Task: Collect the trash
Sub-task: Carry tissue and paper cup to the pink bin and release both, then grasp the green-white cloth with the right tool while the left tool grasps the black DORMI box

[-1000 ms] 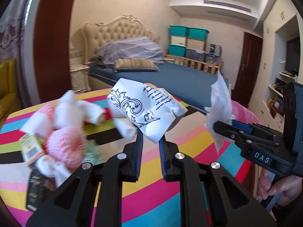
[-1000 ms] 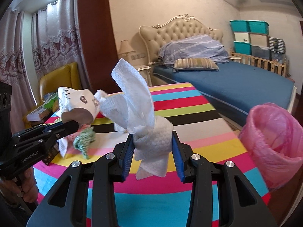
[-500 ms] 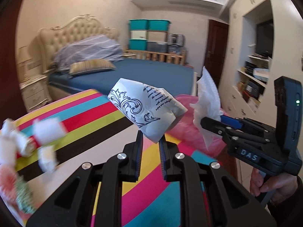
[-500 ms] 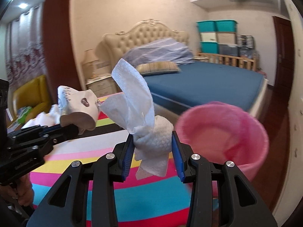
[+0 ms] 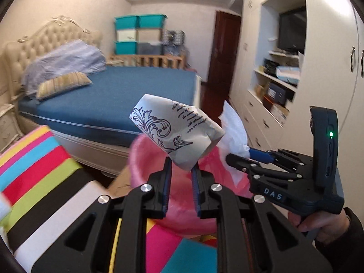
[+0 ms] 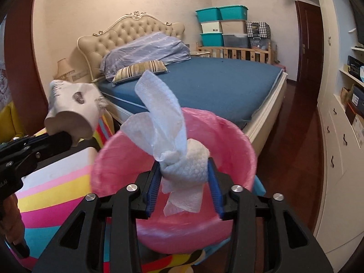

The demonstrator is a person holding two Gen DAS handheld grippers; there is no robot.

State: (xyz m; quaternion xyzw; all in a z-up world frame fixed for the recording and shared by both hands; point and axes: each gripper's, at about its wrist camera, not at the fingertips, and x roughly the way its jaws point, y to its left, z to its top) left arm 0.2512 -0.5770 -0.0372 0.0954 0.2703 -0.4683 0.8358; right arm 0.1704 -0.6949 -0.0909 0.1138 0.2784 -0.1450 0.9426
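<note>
A: What's changing?
B: Both grippers are swinging off the striped bench (image 5: 56, 182); the pink bag-lined bin (image 6: 236, 136) is now sitting right under the jaws. Drop coming next, I'd say.
A: Jaws?
B: Left gripper (image 5: 180, 177) is clenching the crumpled white printed paper cup (image 5: 175, 132); right gripper (image 6: 184, 182) is grasping the knotted white paper towel (image 6: 182, 159).
A: Bin contents?
B: Can't tell, looks bare where visible.

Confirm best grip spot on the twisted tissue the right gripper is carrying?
The knotted wad at its base, pinched from both sides as the right gripper holds it now. That part looks dense and bunched; the upper strip is a thin loose flap, likely to slip or tear.
</note>
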